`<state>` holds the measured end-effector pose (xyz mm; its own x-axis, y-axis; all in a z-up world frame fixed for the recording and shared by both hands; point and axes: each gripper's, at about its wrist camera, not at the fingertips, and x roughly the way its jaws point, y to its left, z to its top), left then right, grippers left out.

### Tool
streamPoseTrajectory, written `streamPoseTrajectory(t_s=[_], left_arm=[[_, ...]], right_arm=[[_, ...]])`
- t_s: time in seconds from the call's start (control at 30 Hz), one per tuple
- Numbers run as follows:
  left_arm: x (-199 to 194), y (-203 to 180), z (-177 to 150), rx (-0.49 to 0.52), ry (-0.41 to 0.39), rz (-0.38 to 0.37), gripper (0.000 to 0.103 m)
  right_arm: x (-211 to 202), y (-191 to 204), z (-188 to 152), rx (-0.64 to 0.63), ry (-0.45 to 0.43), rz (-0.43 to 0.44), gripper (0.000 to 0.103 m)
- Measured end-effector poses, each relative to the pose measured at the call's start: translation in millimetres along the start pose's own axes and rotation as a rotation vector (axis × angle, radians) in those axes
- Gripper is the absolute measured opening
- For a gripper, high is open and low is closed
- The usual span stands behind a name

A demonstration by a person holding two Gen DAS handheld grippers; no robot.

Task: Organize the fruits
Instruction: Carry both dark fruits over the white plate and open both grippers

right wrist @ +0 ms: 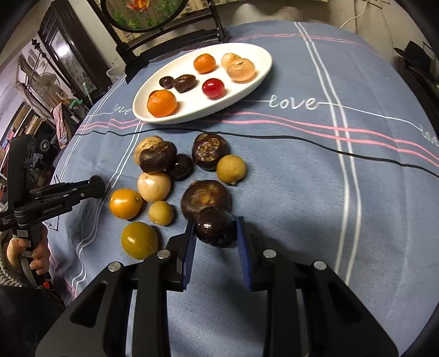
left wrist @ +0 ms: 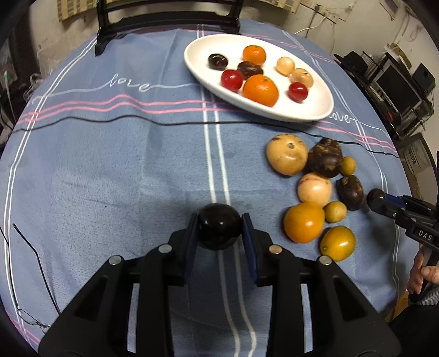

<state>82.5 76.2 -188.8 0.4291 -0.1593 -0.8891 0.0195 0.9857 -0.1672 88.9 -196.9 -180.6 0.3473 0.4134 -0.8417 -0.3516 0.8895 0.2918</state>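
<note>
Eight small fruits on white oval plate [left wrist: 315, 108], two oranges [left wrist: 260, 90], two red.

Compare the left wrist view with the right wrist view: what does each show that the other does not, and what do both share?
Only the left wrist view shows two red fruits, a second red fruit lying beside the oranges.

Only the right wrist view shows the round framed ornament behind the white plate.

Both show the plate holding fruit, loose fruit on the blue cloth, and each gripper shut on a dark fruit: the left gripper on a black fruit, the right gripper on a brown fruit.
</note>
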Motion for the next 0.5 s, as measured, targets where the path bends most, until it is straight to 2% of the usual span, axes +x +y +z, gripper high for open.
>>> streamPoseTrajectory(t_s=[0.5], left_arm=[[-37.1,-24.9,37.6,0.068,-0.105,0.033,0.031]], right_arm=[[-29.5,-9.0,4.2,0.034,-0.069,-0.003,0.029]])
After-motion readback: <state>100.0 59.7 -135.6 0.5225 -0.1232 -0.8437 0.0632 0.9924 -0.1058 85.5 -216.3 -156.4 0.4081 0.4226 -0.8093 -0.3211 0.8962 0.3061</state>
